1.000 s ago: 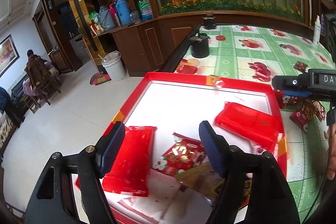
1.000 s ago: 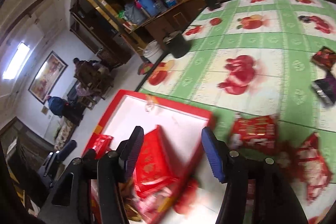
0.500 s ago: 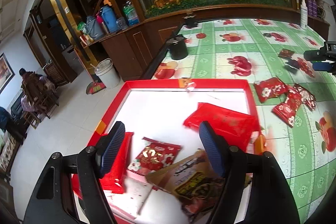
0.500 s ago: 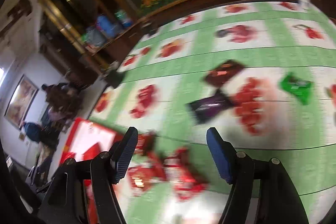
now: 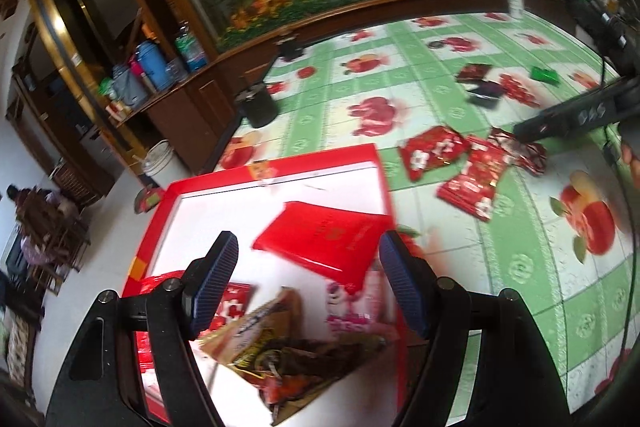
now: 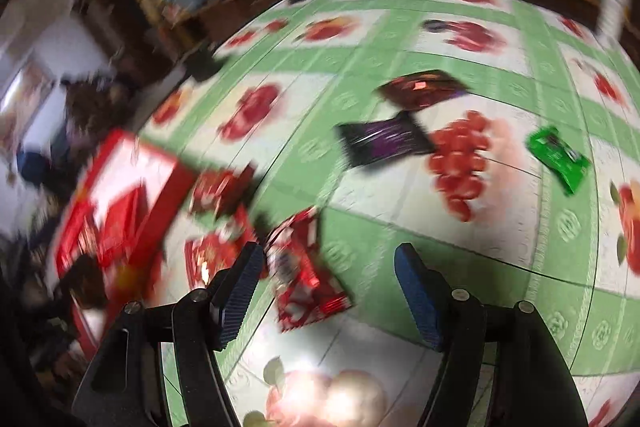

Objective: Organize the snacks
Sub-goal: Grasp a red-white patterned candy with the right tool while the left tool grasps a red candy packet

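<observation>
My left gripper (image 5: 308, 283) has slid to the right along the red tray (image 5: 372, 163). One second ago it looked at the left side of the tray, with a flat red packet near its left finger; now it is over the right side, above the big red packet (image 5: 324, 239) and the brown snack bag (image 5: 288, 355). Its view is also more tilted.

My right gripper (image 6: 328, 291) has left the tray and travelled out over the green tablecloth (image 6: 400, 235). Its jaws have just been opening, and nothing is gripped between them. A red snack packet (image 6: 304, 267) on the cloth now lies under them, close to the left finger. The purple packet (image 6: 384, 139) and the green packet (image 6: 558, 159) have come into its view.
</observation>
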The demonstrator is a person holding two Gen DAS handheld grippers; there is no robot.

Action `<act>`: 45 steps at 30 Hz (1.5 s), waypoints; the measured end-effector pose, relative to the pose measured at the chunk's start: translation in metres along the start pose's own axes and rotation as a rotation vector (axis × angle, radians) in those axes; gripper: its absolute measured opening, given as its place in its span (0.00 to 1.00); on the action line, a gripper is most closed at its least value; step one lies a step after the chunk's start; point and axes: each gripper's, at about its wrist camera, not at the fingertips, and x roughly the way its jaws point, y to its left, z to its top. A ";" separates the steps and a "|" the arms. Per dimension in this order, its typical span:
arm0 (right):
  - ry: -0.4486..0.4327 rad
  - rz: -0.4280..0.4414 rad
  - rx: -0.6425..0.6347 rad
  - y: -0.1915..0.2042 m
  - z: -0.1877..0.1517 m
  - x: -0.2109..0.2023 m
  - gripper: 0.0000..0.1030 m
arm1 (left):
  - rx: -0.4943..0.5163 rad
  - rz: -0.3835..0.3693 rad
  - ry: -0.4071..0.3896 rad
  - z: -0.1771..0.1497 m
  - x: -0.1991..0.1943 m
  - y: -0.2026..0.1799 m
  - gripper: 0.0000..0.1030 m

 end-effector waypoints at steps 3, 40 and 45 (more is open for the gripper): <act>0.007 -0.031 -0.074 0.016 -0.007 0.004 0.68 | 0.014 -0.044 0.000 0.000 -0.001 -0.006 0.71; 0.005 -0.104 0.193 -0.041 -0.004 0.001 0.29 | 0.149 -0.175 -0.027 0.038 0.010 -0.068 0.71; 0.008 -0.120 0.186 -0.039 -0.005 0.001 0.29 | 0.198 -0.180 -0.008 0.050 0.031 -0.081 0.71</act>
